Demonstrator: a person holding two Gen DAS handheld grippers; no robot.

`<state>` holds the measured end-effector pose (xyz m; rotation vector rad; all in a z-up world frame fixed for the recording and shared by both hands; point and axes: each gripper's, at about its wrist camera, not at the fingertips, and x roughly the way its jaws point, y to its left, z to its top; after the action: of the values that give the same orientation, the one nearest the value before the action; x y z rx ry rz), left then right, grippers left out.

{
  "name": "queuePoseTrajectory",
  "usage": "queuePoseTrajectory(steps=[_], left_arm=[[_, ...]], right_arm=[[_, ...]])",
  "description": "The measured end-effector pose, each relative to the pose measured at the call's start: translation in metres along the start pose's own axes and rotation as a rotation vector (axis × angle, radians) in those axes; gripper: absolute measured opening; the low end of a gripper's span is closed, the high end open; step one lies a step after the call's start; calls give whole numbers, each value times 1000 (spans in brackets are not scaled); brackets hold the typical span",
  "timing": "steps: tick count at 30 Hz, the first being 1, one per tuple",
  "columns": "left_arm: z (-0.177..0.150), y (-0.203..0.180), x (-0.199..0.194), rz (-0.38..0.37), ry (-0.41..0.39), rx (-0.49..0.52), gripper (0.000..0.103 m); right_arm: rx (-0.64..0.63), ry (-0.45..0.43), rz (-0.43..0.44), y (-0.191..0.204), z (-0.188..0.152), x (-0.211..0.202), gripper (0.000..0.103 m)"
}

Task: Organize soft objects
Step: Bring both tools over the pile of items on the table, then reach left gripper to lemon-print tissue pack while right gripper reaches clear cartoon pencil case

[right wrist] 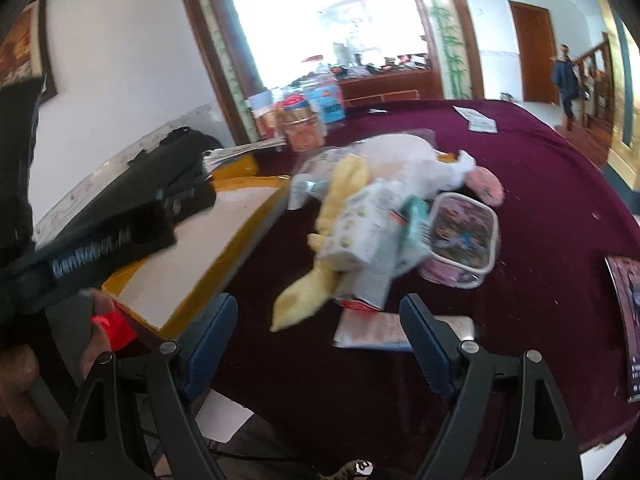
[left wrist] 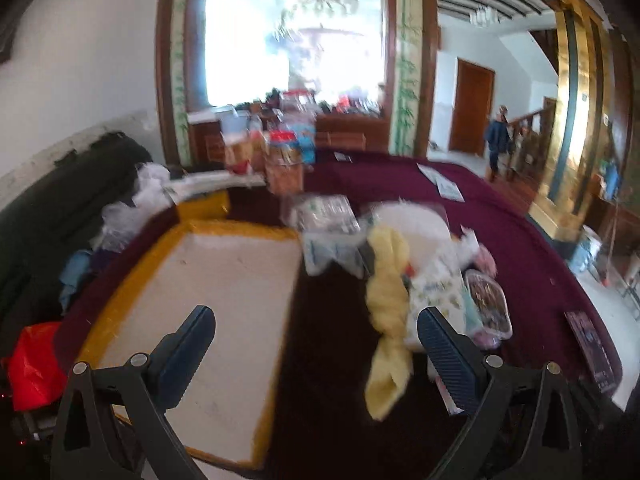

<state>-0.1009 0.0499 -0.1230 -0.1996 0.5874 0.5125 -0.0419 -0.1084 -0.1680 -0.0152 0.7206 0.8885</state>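
A pile of soft things lies on the maroon table: a pale yellow cloth, a white plush, printed tissue packs and a pink item. The pile also shows in the right wrist view, with the yellow cloth at its front. A yellow-rimmed tray with a white floor lies left of the pile. My left gripper is open and empty, above the tray's right rim. My right gripper is open and empty, just short of the pile.
A clear lidded box sits right of the pile. Snack jars stand at the back. A black bag lies left of the tray. Papers lie far right, a booklet near the table edge. The left gripper's body crosses the right wrist view.
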Motion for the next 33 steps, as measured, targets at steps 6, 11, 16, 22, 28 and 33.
queuePoseTrajectory(steps=[6, 11, 16, 22, 28, 33], left_arm=[[-11, -1, 8, -60, 26, -39, 102], [-10, 4, 14, -66, 35, -51, 102], [-13, 4, 18, -69, 48, -51, 102], [-13, 12, 18, -133, 57, -88, 102], [-15, 7, 20, -165, 82, -76, 102], [-17, 4, 22, -176, 96, -72, 102]], right_arm=[[22, 7, -21, -11, -3, -1, 83], [33, 23, -18, -14, -4, 3, 83], [52, 28, -24, -19, -4, 4, 83], [62, 37, -38, -21, -7, 5, 83], [63, 46, -34, -20, -8, 4, 83], [68, 50, -24, -23, -8, 3, 83]])
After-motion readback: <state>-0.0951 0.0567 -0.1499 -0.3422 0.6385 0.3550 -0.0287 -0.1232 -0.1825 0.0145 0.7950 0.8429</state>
